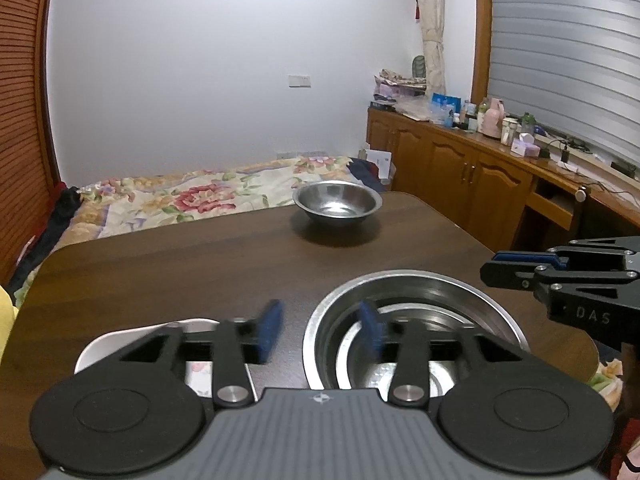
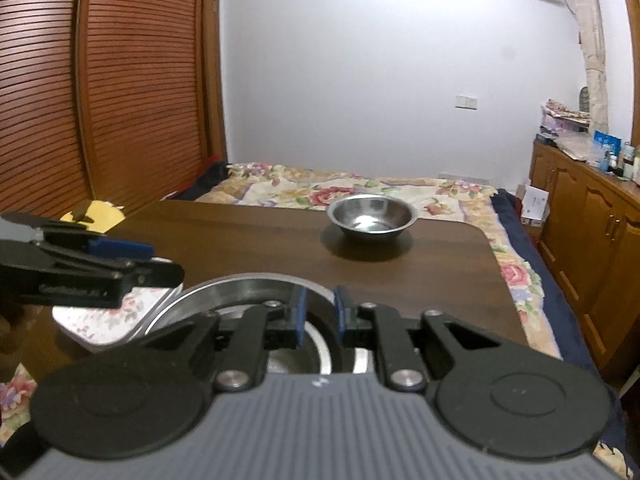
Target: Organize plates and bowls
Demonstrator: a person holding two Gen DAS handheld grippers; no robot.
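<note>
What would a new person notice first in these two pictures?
First, the small shiny steel bowl standing alone at the far end of the dark wooden table. Then the large nested steel bowls near both grippers, beside a white floral plate.

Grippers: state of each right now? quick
Left gripper: open, holding nothing, above the near steel bowl and the white plate.
Right gripper: partly open over the same bowl's rim; a grip cannot be told.
</note>
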